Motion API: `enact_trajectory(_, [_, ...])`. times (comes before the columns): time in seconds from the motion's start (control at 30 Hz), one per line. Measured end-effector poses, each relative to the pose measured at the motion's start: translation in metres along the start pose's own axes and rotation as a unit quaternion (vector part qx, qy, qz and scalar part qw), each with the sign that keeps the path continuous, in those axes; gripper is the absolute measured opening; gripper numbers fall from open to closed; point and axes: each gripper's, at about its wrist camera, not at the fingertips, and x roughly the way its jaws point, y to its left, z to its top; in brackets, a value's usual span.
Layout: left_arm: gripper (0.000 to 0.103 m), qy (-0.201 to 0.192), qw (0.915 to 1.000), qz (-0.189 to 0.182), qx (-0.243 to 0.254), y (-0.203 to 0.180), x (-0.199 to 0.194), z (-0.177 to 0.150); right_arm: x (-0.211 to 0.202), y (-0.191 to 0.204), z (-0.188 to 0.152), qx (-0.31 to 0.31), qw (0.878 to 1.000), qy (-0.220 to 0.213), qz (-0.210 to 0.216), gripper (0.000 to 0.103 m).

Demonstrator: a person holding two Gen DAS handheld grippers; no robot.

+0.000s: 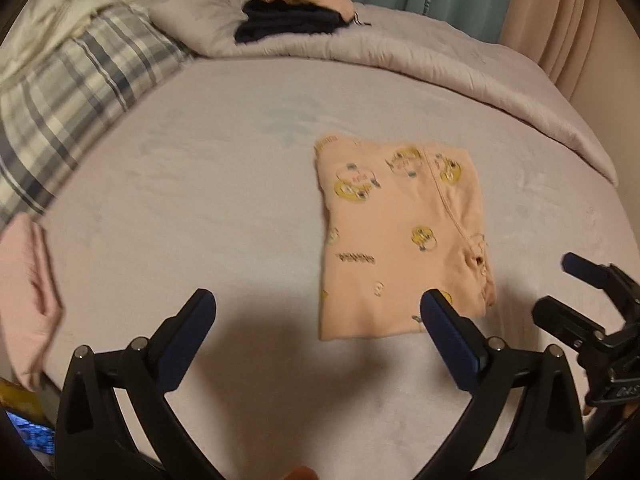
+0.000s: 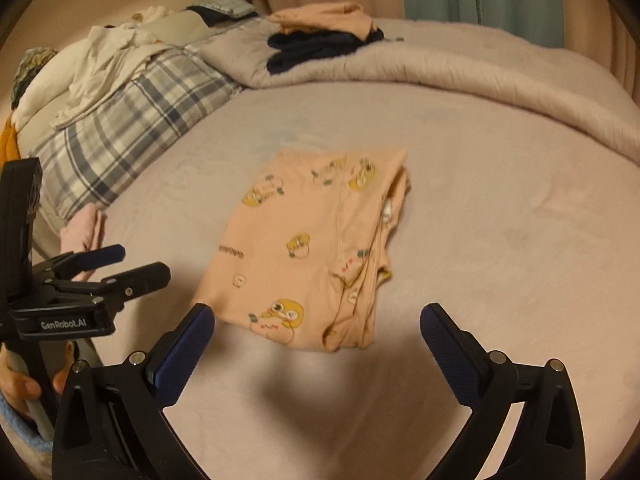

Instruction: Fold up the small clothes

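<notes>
A peach garment [image 1: 396, 240] printed with yellow cartoon figures lies folded into a rectangle on the pale bed sheet [image 1: 200, 208]. In the left wrist view, my left gripper [image 1: 318, 308] hovers open just above its near left corner, touching nothing. My right gripper [image 1: 556, 284] shows at the right edge, open too. In the right wrist view the same garment [image 2: 312, 240] lies ahead, and my right gripper [image 2: 318, 316] is open over its near edge with nothing between the fingers. The left gripper [image 2: 142, 262] is beside it at the left, clear of the cloth.
A peach and navy stack of folded clothes [image 1: 296, 8] sits on the rolled duvet [image 1: 440, 64] at the back. A plaid pillow [image 1: 72, 100] lies at the left, and a folded pink cloth [image 1: 28, 300] at the near left bed edge. Curtains hang behind. A hand [image 2: 16, 388] grips the left handle.
</notes>
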Motion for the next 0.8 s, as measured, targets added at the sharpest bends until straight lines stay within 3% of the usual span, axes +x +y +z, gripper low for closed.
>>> enact_trajectory(0.27, [0.102,0.002,0.9995,-0.03,0.003,-0.001,-0.023,0.001,-0.023,0.017,0.007,-0.015,1.0,-0.023,-0.01,0.102])
enact_trajectory(0.8, [0.102,-0.008,0.9995,-0.027,0.016,-0.015,-0.032,-0.001,-0.026,0.021,0.002,-0.012,1.0,-0.024,-0.004,0.102])
